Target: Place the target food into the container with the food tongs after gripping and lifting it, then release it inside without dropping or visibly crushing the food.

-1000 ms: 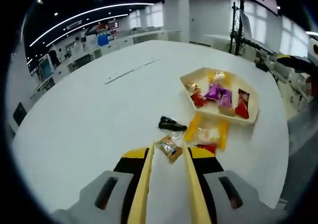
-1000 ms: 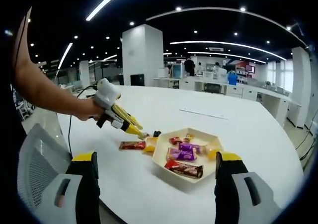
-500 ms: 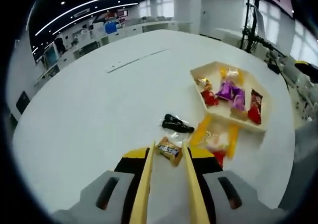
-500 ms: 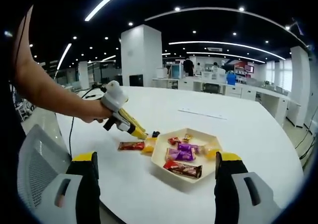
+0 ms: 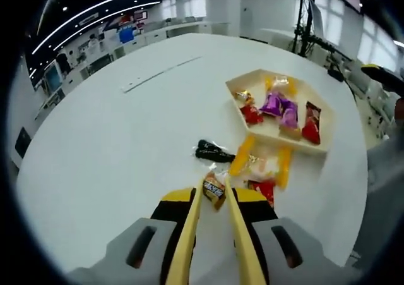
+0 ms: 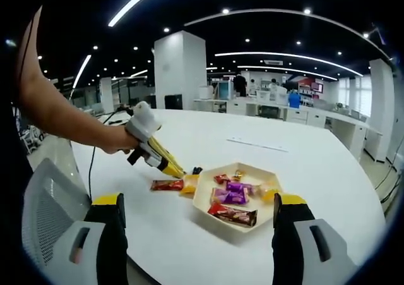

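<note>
**Candy pinched, lift and drop still ahead**

The left gripper [image 5: 213,193] had its yellow tongs clenched on a small wrapped candy [image 5: 214,189] at the table [image 5: 113,139], near 6 o'clock in the left gripper view. The container [image 5: 278,132], at 2 o'clock, already held several sweets. Lifting, carrying and releasing remained. The right gripper [image 6: 196,234] hung wide apart, holding nothing. A round white table stood in a bright open office

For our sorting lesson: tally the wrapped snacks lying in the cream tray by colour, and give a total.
In the tray:
purple packets: 2
red packets: 2
yellow-orange packet: 1
gold-brown candy: 1
Total: 6
</note>
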A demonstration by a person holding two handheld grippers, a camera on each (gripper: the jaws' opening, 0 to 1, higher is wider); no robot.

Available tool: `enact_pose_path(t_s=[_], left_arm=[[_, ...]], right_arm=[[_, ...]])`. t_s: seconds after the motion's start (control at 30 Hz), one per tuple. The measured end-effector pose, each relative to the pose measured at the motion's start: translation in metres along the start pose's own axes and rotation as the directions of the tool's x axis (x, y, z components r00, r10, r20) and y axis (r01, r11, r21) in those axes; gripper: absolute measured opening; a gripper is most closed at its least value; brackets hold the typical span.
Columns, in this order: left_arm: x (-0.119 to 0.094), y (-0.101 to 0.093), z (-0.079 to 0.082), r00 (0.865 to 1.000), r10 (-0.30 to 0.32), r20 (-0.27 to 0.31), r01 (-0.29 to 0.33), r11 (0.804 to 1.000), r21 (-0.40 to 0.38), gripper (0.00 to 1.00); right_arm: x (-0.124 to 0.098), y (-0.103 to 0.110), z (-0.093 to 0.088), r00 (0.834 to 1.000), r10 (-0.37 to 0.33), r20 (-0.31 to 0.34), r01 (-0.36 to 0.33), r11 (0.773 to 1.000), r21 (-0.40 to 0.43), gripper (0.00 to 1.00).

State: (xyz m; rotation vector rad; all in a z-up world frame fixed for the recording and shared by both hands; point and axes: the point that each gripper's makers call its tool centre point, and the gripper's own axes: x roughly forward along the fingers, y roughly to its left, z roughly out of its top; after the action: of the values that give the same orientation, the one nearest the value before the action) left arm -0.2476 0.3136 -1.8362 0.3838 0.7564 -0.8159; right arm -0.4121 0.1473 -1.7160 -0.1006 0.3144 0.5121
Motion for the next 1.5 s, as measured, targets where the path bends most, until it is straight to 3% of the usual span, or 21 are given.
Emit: enact_pose_path(t_s=[0.9, 1.5], left_arm=[[-0.018, 0.01, 0.027, 0.998, -0.034, 0.05, 0.033, 0.999, 0.014, 0.18], [-0.021, -0.003, 0.051, 0.994, -0.075, 0.079, 0.072, 0.997, 0.042, 0.18]], right_arm=[[0.0, 0.003, 0.001, 1.0, 0.015, 0.006, -0.015, 1.0, 0.0, 0.97], [0.0, 0.0, 0.001, 1.0, 0.002, 0.007, -0.002, 1.0, -0.004, 0.96]])
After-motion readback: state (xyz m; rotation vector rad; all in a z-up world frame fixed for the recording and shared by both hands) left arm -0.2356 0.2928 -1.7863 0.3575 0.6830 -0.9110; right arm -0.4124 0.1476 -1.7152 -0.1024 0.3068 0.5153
